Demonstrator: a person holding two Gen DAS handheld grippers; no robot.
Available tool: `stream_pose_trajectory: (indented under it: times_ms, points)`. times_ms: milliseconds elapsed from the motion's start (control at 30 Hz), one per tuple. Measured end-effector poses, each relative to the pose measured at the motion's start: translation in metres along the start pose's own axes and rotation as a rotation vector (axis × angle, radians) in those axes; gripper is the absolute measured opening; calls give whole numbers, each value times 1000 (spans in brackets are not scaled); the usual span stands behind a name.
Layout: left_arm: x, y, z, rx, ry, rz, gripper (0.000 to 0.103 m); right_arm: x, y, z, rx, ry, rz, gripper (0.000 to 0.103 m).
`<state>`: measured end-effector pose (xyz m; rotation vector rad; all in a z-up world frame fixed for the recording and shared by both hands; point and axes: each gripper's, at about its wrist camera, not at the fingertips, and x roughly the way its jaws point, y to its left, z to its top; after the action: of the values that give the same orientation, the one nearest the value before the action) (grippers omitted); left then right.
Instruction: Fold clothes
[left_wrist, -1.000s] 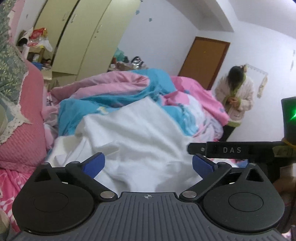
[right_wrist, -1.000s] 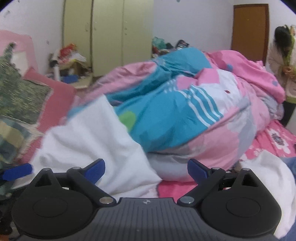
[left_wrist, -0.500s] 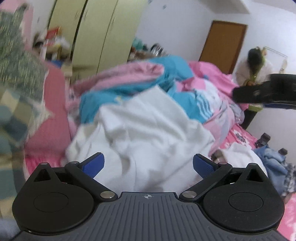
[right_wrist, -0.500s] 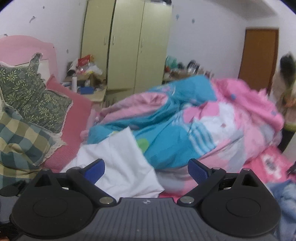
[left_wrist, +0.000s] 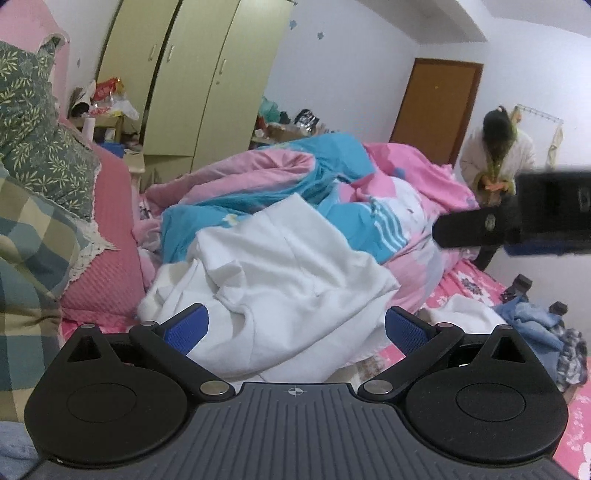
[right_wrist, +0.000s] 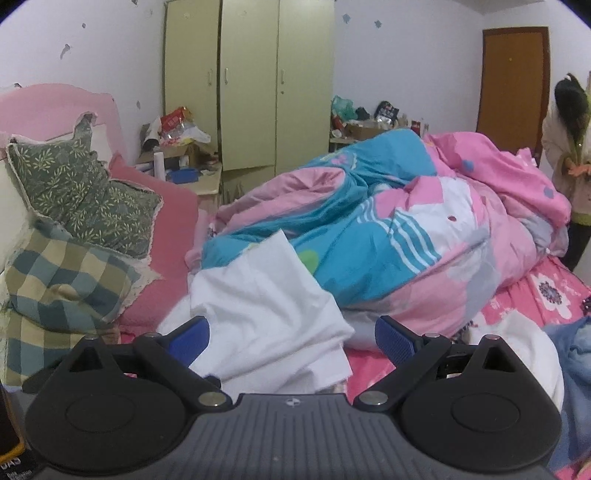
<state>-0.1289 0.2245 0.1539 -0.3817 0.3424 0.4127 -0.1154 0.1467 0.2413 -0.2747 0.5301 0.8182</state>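
Observation:
A crumpled white garment (left_wrist: 280, 280) lies on the pink bed, leaning against the heaped quilt; it also shows in the right wrist view (right_wrist: 266, 314). My left gripper (left_wrist: 295, 326) hangs open above its near edge, blue pads (left_wrist: 186, 326) wide apart and holding nothing. My right gripper (right_wrist: 291, 336) is open too, empty, over the same garment's right side. The right gripper's black body (left_wrist: 517, 218) crosses the right of the left wrist view. More clothes, white (right_wrist: 524, 343) and blue denim (left_wrist: 535, 321), lie to the right.
A pink, blue and white quilt (right_wrist: 406, 229) is piled across the bed. Pillows (right_wrist: 85, 199) stack at the headboard on the left. A person (left_wrist: 498, 158) stands by the brown door (left_wrist: 436, 99). Green wardrobes (right_wrist: 251, 81) and a cluttered nightstand (right_wrist: 184, 170) line the back wall.
Both grippers have pulled back and up from the white garment, so more of the bed and room shows. Both stayed open and empty. The garment lies crumpled as before.

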Motion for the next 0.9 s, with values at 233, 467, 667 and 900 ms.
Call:
stream_pose_trajectory:
  times_ms: [233,467,667,900]
  points:
    - [-8,-6,-5,-11,26,-38,103,-25,-2,-16,8,8,-39,98]
    - [-16,-14,-11,18,37,-79,103,-48,1,-27,-5,8,-75,99]
    - [-21,-17,-15,39,50,-97,103,-57,2,-34,11,28,-85,99]
    - [-28,-15,-14,30,16,-101,103,-57,10,-34,-35,37,-69,99]
